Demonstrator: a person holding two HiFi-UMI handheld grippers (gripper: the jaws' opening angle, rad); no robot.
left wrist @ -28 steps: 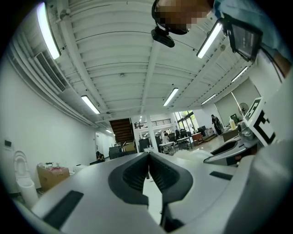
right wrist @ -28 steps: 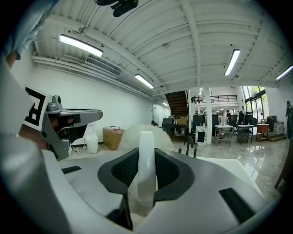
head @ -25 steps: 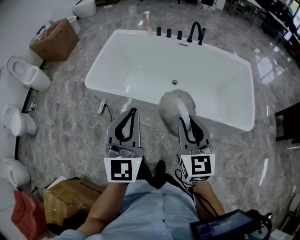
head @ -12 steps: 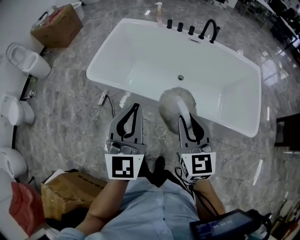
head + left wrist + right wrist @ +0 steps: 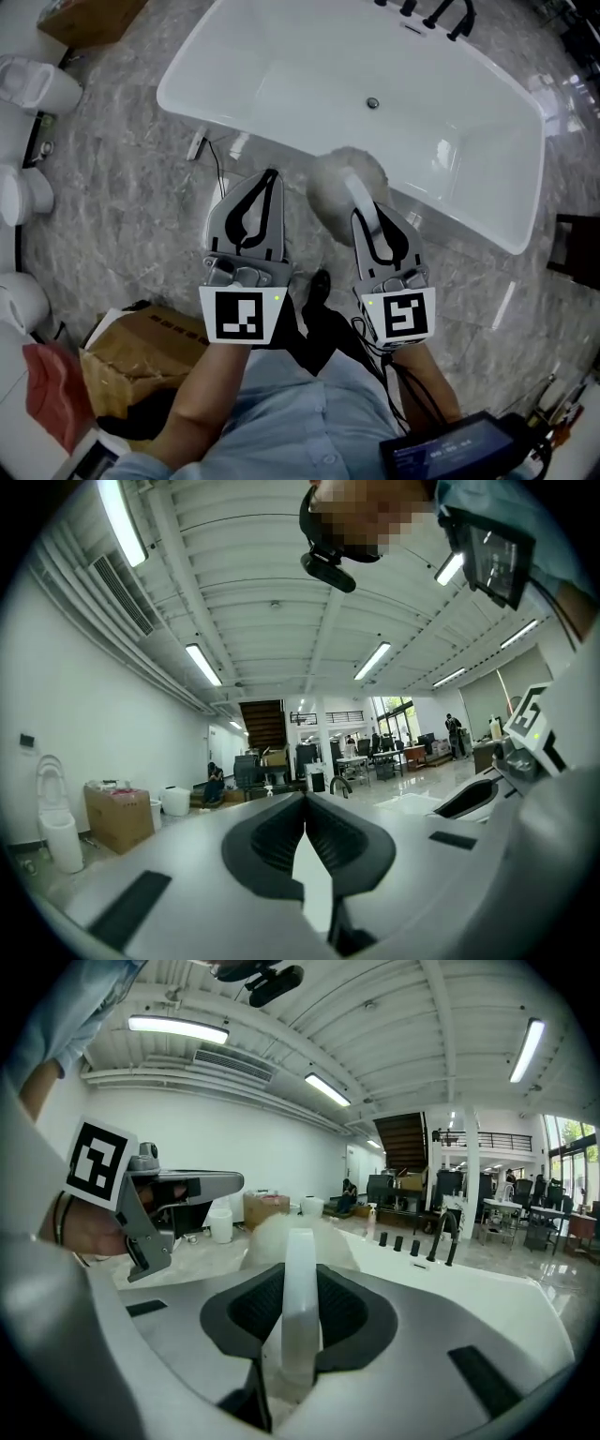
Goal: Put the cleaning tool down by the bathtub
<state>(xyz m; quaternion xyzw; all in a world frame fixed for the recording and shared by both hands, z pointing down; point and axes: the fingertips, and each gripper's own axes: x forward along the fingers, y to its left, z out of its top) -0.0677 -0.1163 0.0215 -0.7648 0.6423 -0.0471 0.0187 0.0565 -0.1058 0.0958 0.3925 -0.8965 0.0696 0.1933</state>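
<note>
The bathtub (image 5: 309,66) is white and holds nothing loose. Its drain (image 5: 372,103) sits in the bottom and its dark taps (image 5: 441,14) stand on the far rim. An open cardboard box (image 5: 141,352) rests on the marble floor (image 5: 122,187) near the person's left side; its contents cannot be made out.

The cleaning tool (image 5: 347,183) is a round fluffy head on a white handle (image 5: 300,1307). The right gripper (image 5: 372,217) has its jaws closed onto the handle, one pad on each side. The fluffy head projects just beyond the jaw tips and, in the head view, overlaps the near rim of the bathtub.

The left gripper (image 5: 270,173) is level beside the right one, above the floor in front of the bathtub's near wall. Its jaws meet at the tips and hold nothing.
</note>
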